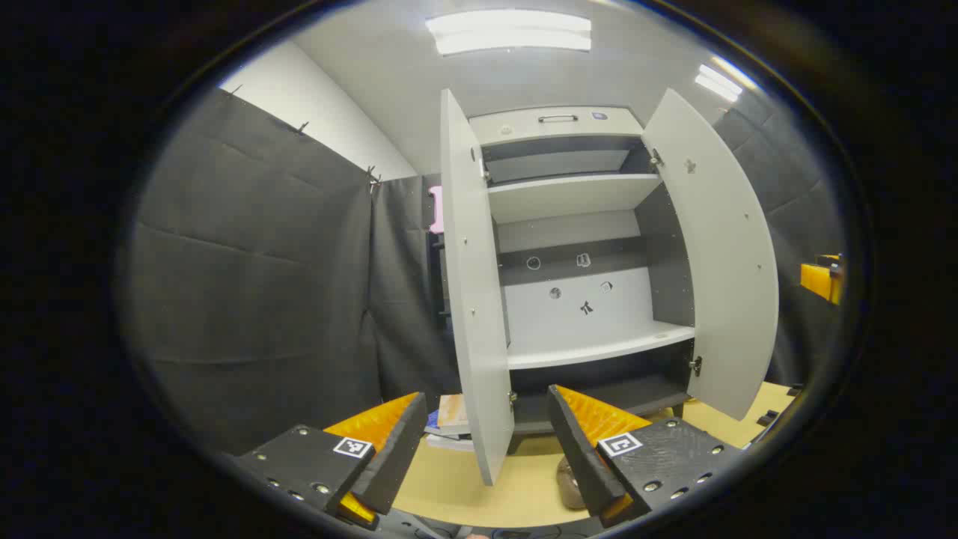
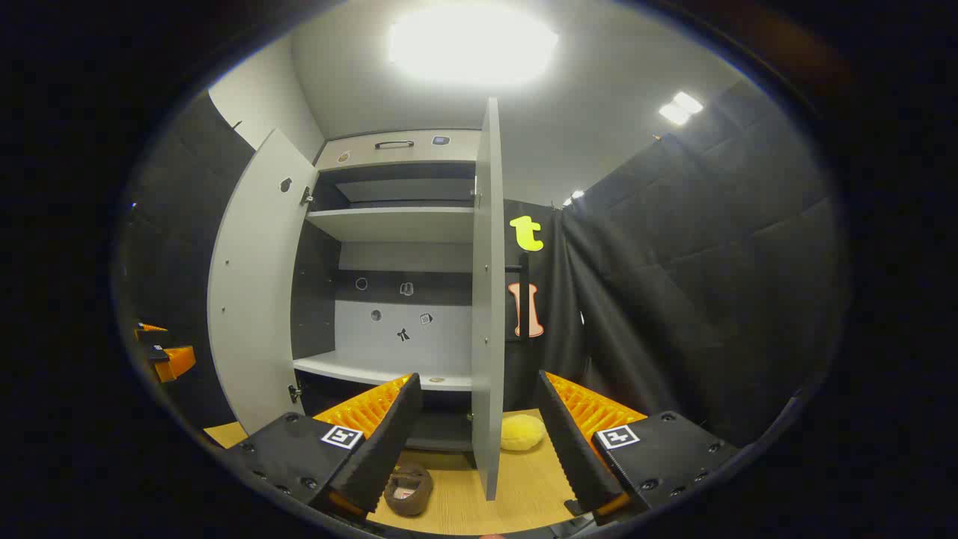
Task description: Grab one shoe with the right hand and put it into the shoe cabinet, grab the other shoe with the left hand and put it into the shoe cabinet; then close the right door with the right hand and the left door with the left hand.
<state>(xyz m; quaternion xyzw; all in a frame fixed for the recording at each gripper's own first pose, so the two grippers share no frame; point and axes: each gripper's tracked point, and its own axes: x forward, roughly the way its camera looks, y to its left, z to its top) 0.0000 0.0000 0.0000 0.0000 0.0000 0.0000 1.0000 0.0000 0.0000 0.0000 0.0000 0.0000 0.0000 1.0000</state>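
The shoe cabinet point(image 1: 576, 247) stands on the tan worktop point(image 1: 524, 486) with both doors swung wide, its pale shelves bare.

In the left gripper view, the left door point(image 1: 471, 299) stands edge-on at twelve o'clock, between the fingers of the left claw point(image 1: 486, 442), and the right door point(image 1: 718, 254) fans out toward three o'clock. That claw is level, aimed straight at the cabinet, fingers spread with nothing between them. A brown shoe point(image 1: 572, 479) lies on the worktop at six o'clock, just inside the claw's right finger and partly hidden by it. The other claw point(image 1: 823, 278) peeks in at three o'clock.

In the right gripper view, the right claw point(image 2: 479, 434) is also level and spread, holding nothing, with the right door's edge point(image 2: 488, 299) rising at twelve o'clock. The brown shoe point(image 2: 408, 489) lies at seven o'clock beside the left finger. A yellow fluffy thing point(image 2: 522, 432) sits on the worktop past the door at six o'clock.
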